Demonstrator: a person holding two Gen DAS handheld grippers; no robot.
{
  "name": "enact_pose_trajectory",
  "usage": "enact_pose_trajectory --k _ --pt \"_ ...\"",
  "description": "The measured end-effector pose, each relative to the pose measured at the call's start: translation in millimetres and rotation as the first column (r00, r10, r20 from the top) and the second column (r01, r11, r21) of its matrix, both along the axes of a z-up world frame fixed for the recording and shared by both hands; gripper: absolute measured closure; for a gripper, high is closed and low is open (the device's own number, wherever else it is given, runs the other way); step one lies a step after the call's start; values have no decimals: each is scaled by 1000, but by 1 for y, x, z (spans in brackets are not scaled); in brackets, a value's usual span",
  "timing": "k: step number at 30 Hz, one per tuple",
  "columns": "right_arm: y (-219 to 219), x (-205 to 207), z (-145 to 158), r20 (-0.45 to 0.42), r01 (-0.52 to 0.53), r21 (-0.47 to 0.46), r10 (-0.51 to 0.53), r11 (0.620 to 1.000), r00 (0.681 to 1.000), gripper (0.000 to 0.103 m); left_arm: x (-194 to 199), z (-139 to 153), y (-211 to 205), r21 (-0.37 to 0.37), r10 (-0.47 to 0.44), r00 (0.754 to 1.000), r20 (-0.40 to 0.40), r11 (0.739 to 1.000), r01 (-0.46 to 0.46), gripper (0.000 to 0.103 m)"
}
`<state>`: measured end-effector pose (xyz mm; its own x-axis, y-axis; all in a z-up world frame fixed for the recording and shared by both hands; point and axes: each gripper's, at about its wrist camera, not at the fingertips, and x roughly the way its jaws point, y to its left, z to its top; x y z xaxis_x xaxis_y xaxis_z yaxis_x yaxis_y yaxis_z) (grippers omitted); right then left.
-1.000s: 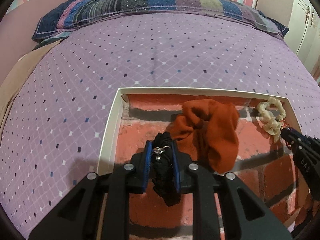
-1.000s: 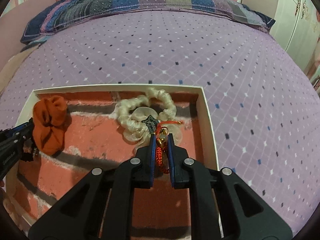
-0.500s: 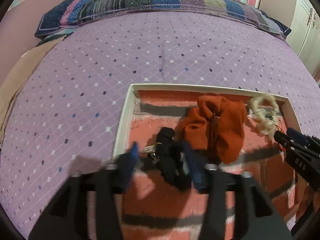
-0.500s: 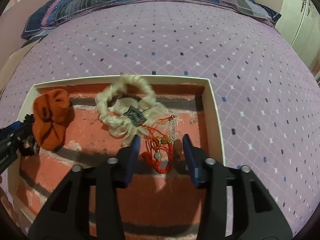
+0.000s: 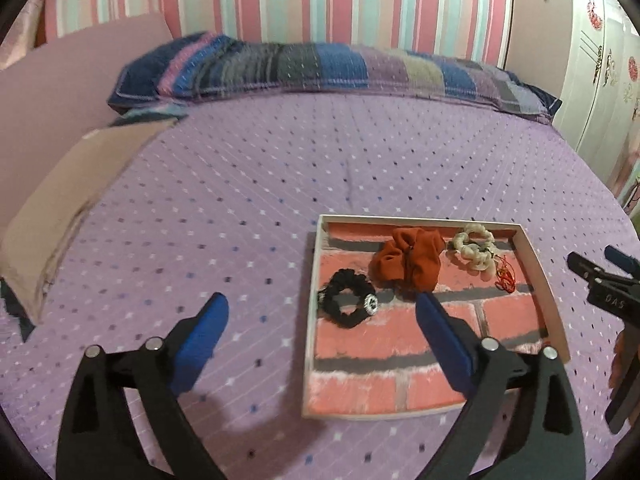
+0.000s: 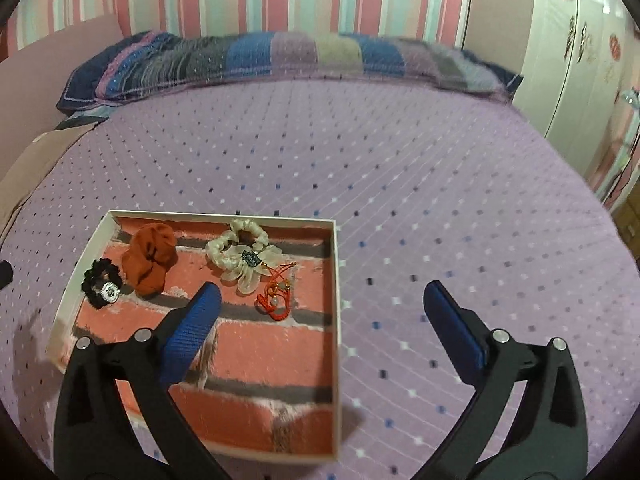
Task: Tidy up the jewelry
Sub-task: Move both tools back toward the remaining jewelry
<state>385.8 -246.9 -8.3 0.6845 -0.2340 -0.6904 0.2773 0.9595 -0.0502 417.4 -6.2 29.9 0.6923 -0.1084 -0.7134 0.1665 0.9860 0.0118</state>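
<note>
On the bed: lilac spotted bedspread, striped pillow at the far end against a striped wall.
Tray: white-rimmed box with a brick-print floor, lying flat on the bedspread.
Left gripper: raised above the tray's near left corner, tilted down toward it; jaws released wide, holding nothing, one blue finger over the bedspread, the other over the tray.
Right gripper: raised over the tray's right rim, jaws spread wide and bare.
Orange scrunchie: far half of the tray, middle-left.
Cream scrunchie: just right of the orange one.
Black scrunchie: by the left rim, silver charm facing up.
Red cord bracelet: touching the cream scrunchie's near edge.
</note>
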Motion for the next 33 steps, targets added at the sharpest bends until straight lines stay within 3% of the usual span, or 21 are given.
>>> enact_pose_trajectory --k 10,15,24,33 --pt "29 -90 27 94 -10 -111 21 994 995 4 -89 20 27 -60 25 995 91 998 -20 4" --pt "40 -137 26 144 5 -97 9 995 990 4 -132 14 35 -72 35 993 110 997 -27 4" --pt "64 -220 3 178 35 -136 -11 990 984 4 -213 -15 45 -108 23 991 135 994 -9 4" --pt "79 -284 -33 167 32 -89 -17 996 986 4 -271 -41 37 -70 15 988 152 998 -4 4"
